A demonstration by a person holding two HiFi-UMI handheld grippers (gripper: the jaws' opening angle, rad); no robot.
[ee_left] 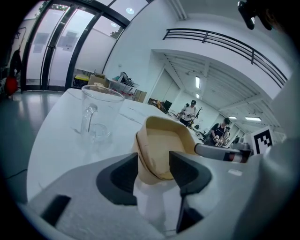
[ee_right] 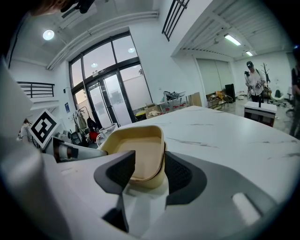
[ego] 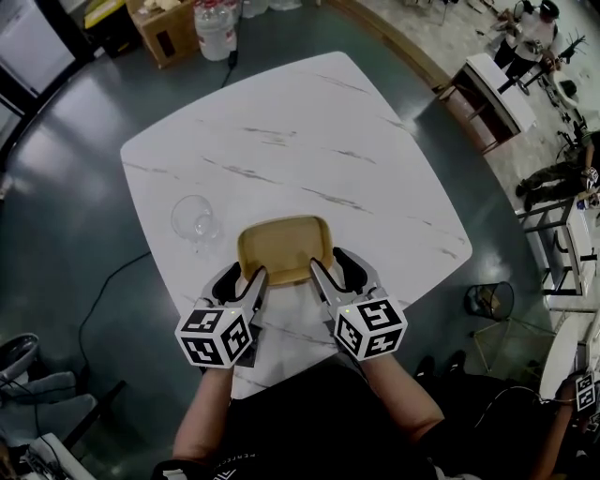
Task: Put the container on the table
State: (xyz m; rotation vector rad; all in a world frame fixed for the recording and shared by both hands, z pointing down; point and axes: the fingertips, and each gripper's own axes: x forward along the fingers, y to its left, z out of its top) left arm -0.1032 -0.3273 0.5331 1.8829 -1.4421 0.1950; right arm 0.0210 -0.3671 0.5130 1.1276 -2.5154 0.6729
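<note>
A shallow tan container (ego: 281, 246) rests on the white marble table (ego: 281, 122) close to its near edge. My left gripper (ego: 246, 279) straddles the container's near left corner, and my right gripper (ego: 333, 267) straddles its near right corner. In the left gripper view the container (ee_left: 161, 140) has its rounded corner between the spread jaws of the left gripper (ee_left: 153, 171). The right gripper view shows the container (ee_right: 136, 150) with one side wall in the gap of the right gripper (ee_right: 150, 171), jaws wide apart. Neither pair of pads squeezes it.
A clear glass mug (ego: 194, 220) stands just left of the container, near my left gripper, and appears again as the mug (ee_left: 98, 112). Beyond the table's far corner are water bottles (ego: 216, 28) and a cardboard box (ego: 159, 33). A wire bin (ego: 489, 300) stands on the floor at right.
</note>
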